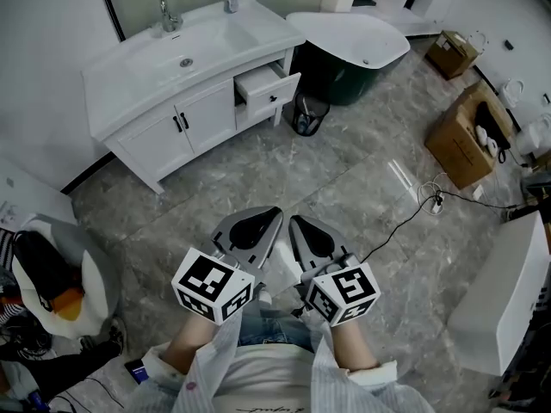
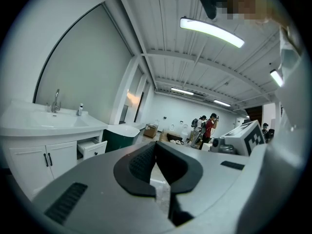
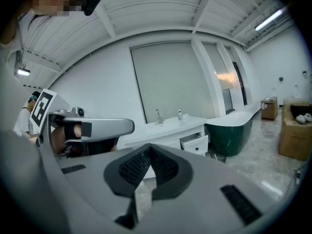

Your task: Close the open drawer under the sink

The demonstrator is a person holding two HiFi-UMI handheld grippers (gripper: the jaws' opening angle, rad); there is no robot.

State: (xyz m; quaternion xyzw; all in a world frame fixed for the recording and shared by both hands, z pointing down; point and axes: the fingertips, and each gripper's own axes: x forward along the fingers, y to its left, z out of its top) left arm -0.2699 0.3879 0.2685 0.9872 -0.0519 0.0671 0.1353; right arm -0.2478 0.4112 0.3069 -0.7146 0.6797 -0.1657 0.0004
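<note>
We hold the left gripper and the right gripper close to our body. Each has its jaw tips pressed together and nothing between them. The drawer stands pulled out at the right end of the cabinet under the sink, on the far side of the floor and well apart from us, so nothing has touched it yet.

The walk over is the first risk. A cable lies loose on the floor to our right, and drifting that way could snag a foot. A bin sits just beside the drawer, with the bathtub close on its right, so a low or wide reach could knock the bin or strike the tub. At the drawer front, the narrow closed tips could skid off the small dark knob. Pushing on one corner may skew the drawer so that it jams, and too hard a shove would slam it.
</note>
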